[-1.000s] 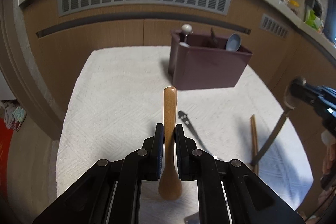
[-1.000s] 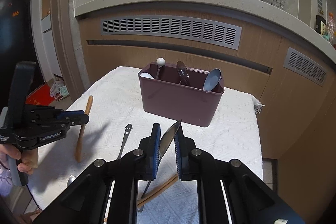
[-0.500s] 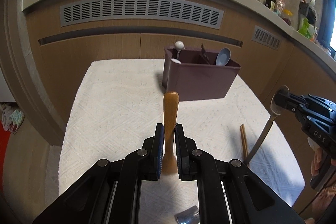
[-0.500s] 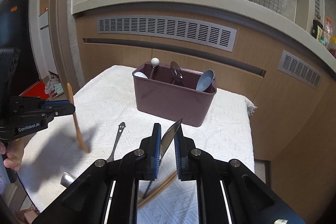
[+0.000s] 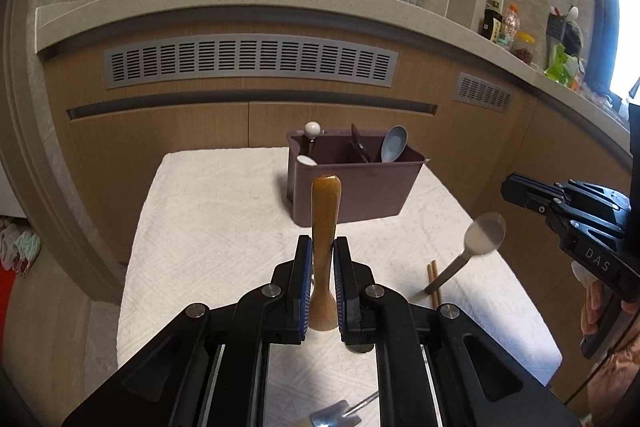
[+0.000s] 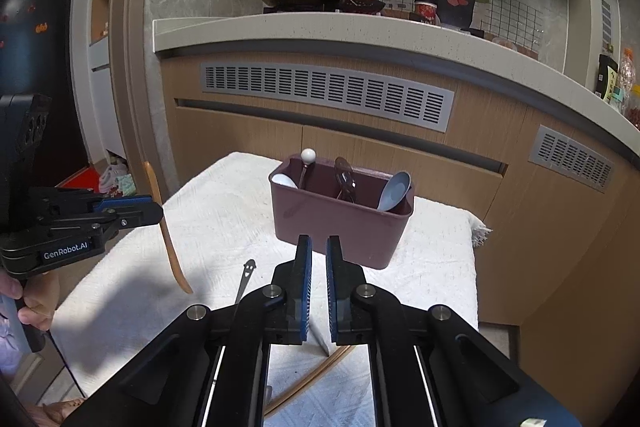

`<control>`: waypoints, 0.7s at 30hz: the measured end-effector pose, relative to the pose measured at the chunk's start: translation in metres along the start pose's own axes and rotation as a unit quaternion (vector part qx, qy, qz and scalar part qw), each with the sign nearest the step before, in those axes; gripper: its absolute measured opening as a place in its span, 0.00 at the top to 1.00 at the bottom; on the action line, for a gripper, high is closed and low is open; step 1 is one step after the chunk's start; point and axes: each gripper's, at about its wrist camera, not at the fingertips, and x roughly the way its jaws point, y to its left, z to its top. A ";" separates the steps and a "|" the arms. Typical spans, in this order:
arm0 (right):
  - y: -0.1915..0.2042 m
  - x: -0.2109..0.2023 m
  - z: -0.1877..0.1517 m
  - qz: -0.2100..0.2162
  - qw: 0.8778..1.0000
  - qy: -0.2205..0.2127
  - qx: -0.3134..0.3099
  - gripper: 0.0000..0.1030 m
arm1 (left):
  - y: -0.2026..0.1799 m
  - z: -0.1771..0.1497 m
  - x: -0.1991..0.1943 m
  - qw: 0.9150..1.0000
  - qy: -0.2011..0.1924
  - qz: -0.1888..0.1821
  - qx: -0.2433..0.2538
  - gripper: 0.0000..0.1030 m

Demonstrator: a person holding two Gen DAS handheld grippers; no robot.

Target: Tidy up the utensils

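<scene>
My left gripper (image 5: pixel 322 259) is shut on a wooden spoon (image 5: pixel 325 227), which it holds upright above the white cloth (image 5: pixel 220 227). The right wrist view shows this gripper (image 6: pixel 157 213) at the left with the wooden spoon (image 6: pixel 170 247) hanging from it. My right gripper (image 6: pixel 319 259) has its jaws closed together with nothing between the pads. A blurred metal spoon (image 5: pixel 482 235) tilts just below the right gripper (image 5: pixel 507 187), its handle end (image 6: pixel 321 343) down on the cloth. The maroon utensil bin (image 5: pixel 360 191) stands ahead of both grippers.
The bin (image 6: pixel 340 223) holds a blue spoon (image 6: pixel 396 191), a dark utensil and a ball-ended one. Wooden chopsticks (image 5: pixel 433 281), a smiley-handled metal utensil (image 6: pixel 247 273) and another metal piece (image 5: pixel 340 417) lie on the cloth. Cabinet fronts rise behind the table.
Both grippers have risen. The wooden spoon has come up off the cloth. The metal spoon has slipped out from between the right gripper's pads, which have closed together.
</scene>
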 end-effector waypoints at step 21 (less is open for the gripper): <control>0.070 0.084 -0.063 0.117 0.980 0.127 -0.097 0.38 | 0.023 -0.012 -0.003 1.000 -0.006 0.015 -0.027 0.89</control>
